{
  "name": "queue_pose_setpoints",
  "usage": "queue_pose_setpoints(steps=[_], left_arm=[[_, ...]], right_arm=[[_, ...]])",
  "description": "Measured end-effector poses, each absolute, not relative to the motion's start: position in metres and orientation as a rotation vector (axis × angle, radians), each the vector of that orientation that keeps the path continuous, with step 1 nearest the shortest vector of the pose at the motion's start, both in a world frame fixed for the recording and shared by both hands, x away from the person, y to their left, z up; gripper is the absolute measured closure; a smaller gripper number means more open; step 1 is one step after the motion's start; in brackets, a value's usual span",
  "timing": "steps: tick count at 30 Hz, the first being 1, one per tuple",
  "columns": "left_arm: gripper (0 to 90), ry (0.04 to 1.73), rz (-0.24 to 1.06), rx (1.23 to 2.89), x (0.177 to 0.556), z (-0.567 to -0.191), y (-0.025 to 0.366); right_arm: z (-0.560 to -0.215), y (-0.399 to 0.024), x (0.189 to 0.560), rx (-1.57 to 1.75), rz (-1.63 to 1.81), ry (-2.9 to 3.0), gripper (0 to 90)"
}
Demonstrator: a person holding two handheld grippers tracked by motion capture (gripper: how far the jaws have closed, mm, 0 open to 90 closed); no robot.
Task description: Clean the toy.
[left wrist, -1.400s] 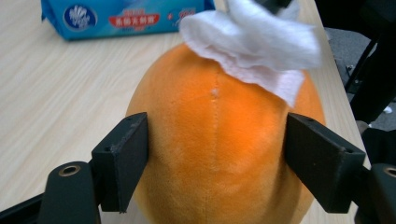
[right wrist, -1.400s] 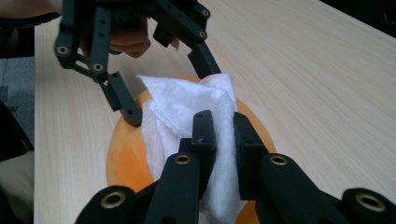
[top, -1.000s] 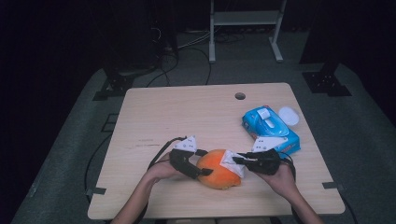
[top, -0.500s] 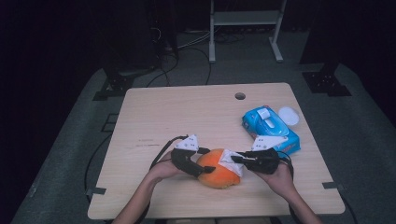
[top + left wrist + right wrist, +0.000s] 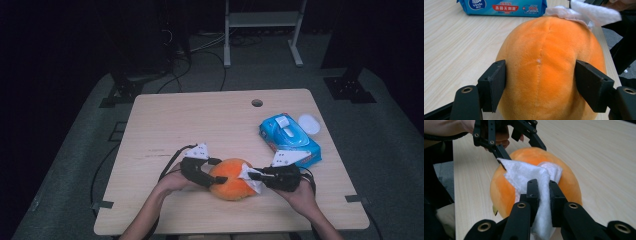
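Pale wood-grain table (image 5: 165,125), rounded corners; near its front edge sits a round, fuzzy orange plush (image 5: 231,179) with a stitched centre seam, and a glossy blue wipes pack (image 5: 289,139) lies well behind it to the right. Left gripper (image 5: 540,82): jaws have just been closing, flat black pads pressed on the plush's flanks. Right gripper (image 5: 541,195): clenched on a crumpled white wipe (image 5: 529,173) draped on the plush.

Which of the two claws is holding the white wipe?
The right claw: its jaws pinch the white wet wipe and lay it on the orange plush ball. The left claw instead straddles the ball's sides, its jaws just closing in.
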State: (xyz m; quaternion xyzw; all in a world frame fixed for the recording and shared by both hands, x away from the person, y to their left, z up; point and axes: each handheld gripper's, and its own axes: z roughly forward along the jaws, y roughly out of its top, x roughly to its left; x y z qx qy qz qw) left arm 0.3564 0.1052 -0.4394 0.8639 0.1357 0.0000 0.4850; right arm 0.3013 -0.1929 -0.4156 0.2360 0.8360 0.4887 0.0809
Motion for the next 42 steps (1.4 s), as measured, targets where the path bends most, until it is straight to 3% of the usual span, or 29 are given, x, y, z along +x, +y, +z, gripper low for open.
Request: queue_pose_setpoints(steps=[8,16,30,42], left_arm=[[27.8,0.331,0.001,2.103,0.357,-0.440,0.108],[27.8,0.318,0.002,2.105,0.355,-0.440,0.105],[28.1,0.251,0.006,2.120,0.347,-0.438,0.098],[28.0,0.269,-0.007,2.108,0.350,-0.440,0.096]], right_arm=[[-0.423,-0.201,0.317,0.785,1.438,2.479,80.8],[-0.433,-0.210,0.303,0.815,1.418,2.525,80.8],[-0.416,-0.193,0.328,0.789,1.460,2.456,80.9],[-0.437,-0.214,0.314,0.883,1.429,2.502,80.8]])
